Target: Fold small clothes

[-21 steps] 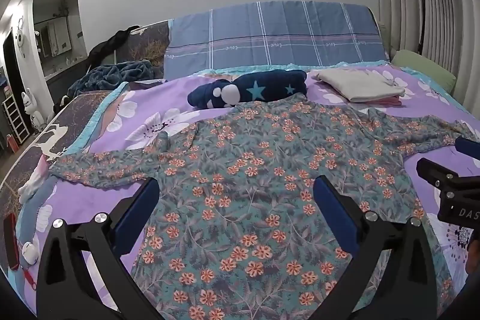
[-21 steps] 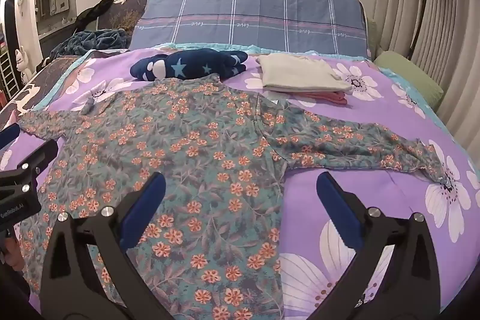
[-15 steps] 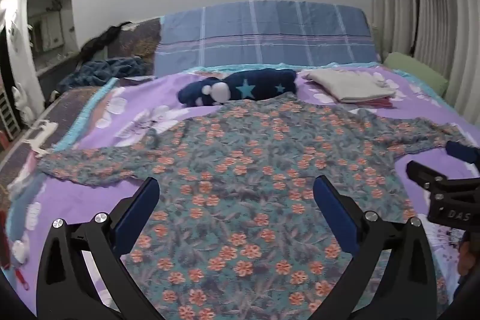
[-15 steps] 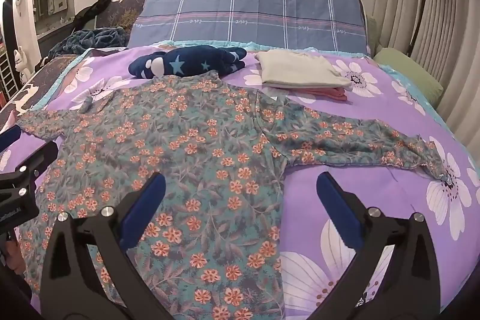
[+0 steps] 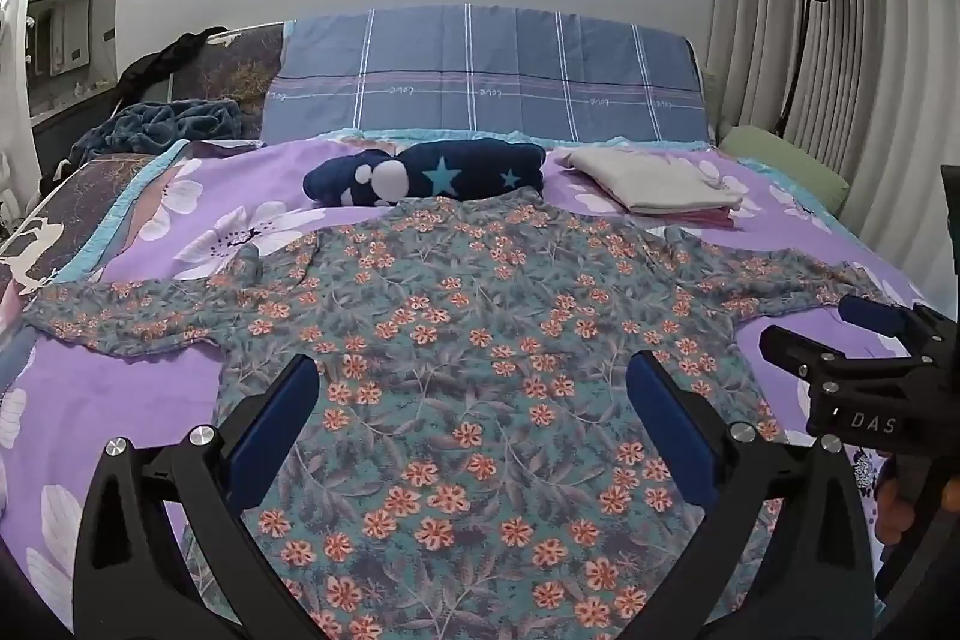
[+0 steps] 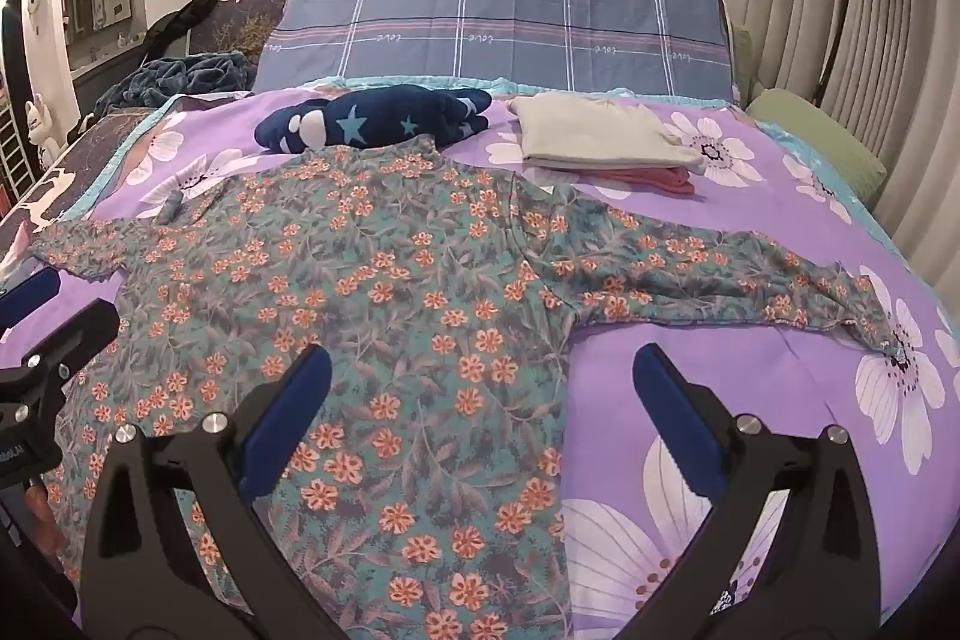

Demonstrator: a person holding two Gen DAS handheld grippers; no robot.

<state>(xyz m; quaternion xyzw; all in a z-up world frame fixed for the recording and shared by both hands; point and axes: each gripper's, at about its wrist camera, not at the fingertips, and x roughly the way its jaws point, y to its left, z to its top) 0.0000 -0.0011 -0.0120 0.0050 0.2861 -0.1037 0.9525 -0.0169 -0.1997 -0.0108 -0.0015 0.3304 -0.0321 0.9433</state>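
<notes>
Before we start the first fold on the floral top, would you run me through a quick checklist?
1. Floral top spread flat, both sleeves out: ok.
2. Left gripper open, holding nothing: ok.
3. Right gripper open, holding nothing: ok.
4. Right sleeve clear of the folded stack: ok.
5. Collar clear of the navy star bundle: cannot tell, they meet in view.
6. Near hem smooth: cannot tell, hidden behind the grippers.

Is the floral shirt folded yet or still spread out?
Spread out: the teal long-sleeved shirt with orange flowers lies flat, both sleeves stretched sideways, no fold.
</notes>
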